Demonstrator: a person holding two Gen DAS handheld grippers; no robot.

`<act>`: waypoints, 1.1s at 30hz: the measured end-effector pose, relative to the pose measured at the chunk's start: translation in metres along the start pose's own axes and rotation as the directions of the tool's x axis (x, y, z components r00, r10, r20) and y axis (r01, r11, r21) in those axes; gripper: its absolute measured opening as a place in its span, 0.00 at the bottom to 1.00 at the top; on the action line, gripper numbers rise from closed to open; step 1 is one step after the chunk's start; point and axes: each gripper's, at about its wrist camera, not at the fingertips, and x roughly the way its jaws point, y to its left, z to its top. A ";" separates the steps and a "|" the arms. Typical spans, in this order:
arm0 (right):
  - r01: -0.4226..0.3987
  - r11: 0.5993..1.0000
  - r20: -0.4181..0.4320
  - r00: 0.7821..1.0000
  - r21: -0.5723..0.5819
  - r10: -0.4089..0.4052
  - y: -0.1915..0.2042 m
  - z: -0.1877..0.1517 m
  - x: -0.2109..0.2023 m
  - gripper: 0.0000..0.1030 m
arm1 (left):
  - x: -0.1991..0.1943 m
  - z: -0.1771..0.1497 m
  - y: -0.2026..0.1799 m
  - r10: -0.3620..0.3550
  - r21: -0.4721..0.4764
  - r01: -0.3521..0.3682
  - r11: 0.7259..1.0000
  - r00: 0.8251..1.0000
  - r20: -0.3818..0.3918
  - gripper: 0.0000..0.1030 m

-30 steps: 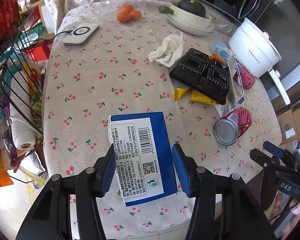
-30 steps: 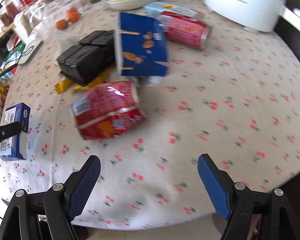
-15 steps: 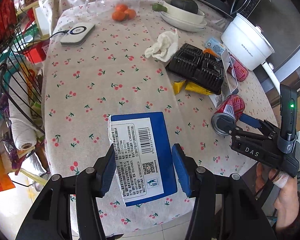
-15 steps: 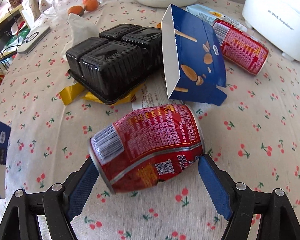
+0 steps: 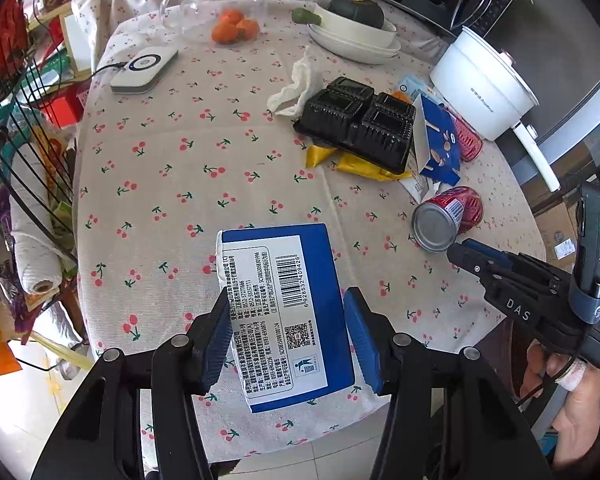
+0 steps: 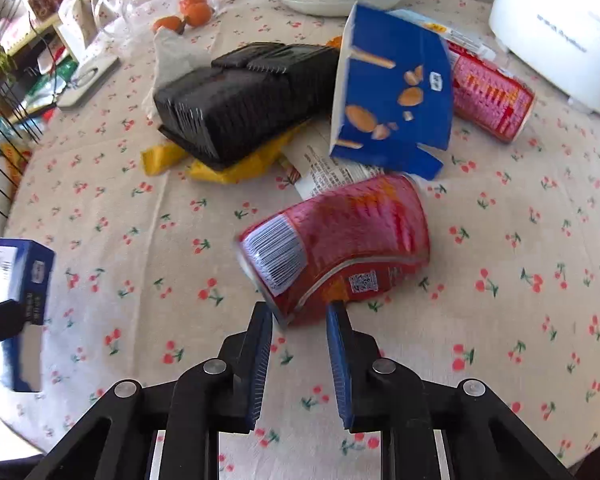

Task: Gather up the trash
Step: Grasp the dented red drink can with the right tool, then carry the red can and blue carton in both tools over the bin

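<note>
Item: left gripper. We hold the blue carton clamped between both pads, above the near edge of the table.

Item: right gripper. Jaws narrowed to a small gap at the near rim of the dented can, which lies on its side. We cannot tell whether the pads bite the rim or merely flank it.

Item: remaining trash. Black tray, yellow wrappers, open blue box, second can, tissue, all clustered beyond the dented can.

Risks, as we judge them:
- A pinch on the can's rim alone is shallow; the curved, crumpled wall could slip out and roll off the table.
- A push instead of a grip would drive the can into the blue box and paper behind it.
- The carton overhangs the edge; any slackening drops it to the floor.
</note>
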 end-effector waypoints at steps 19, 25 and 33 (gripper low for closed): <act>-0.140 0.930 0.059 0.990 0.339 0.128 -0.023 0.007 -0.010 0.79 | -0.003 0.006 0.013 0.003 -0.053 -0.002 0.999 1.000 0.013 0.55; -0.039 0.903 0.063 0.998 0.428 0.013 -0.022 0.022 0.015 0.79 | -0.001 0.008 0.017 0.025 -0.050 -0.024 0.998 1.000 0.015 0.55; 0.000 0.887 0.033 0.999 0.461 -0.016 -0.042 0.016 0.025 0.53 | 0.001 0.009 0.015 0.023 -0.044 -0.022 0.999 1.000 0.008 0.55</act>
